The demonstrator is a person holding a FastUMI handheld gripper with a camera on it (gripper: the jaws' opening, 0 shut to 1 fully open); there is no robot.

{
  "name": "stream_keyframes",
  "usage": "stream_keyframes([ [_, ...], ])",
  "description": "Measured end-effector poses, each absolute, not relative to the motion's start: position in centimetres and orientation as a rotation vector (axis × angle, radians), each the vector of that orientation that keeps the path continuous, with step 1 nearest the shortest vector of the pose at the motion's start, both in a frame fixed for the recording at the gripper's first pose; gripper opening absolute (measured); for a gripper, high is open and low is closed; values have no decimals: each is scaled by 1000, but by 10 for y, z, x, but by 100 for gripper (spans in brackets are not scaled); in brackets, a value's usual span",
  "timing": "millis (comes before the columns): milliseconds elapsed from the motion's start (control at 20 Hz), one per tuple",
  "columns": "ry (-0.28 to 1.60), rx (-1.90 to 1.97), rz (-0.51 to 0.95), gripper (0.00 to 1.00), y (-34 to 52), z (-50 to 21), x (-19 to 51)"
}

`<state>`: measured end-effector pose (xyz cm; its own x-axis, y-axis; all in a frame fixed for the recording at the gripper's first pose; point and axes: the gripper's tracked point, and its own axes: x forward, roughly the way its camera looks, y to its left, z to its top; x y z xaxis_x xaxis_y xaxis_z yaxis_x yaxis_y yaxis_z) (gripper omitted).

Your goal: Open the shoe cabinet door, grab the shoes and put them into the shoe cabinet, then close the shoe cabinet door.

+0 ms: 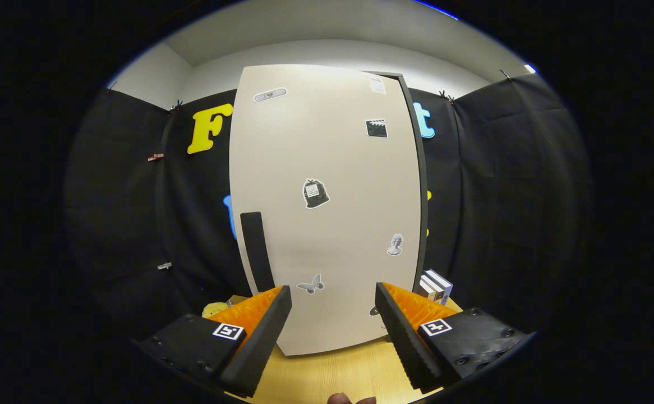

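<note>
A tall beige shoe cabinet door (327, 207) with several small stickers stands just ahead of my gripper (333, 294). The door looks shut against the dark cabinet body, whose edge (420, 185) shows along its right side. A black vertical handle (256, 251) sits on the door's lower left, just beyond my left finger (259, 331). Both orange-and-black fingers stand wide apart with nothing between them; the right finger (411, 331) points at the door's lower right. The gripper is open.
The cabinet stands on a light wooden surface (332, 376). A small stack of white boxes (436, 286) sits to the cabinet's right, and a yellow object (215, 308) peeks out at its lower left. Black cloth walls (506, 196) close in on both sides.
</note>
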<state>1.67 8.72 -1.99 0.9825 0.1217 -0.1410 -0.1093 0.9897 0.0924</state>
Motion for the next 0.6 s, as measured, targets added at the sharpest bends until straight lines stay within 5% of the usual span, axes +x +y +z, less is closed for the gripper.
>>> stream_keyframes([
  [600,145,85,118,98,85,-21,18],
])
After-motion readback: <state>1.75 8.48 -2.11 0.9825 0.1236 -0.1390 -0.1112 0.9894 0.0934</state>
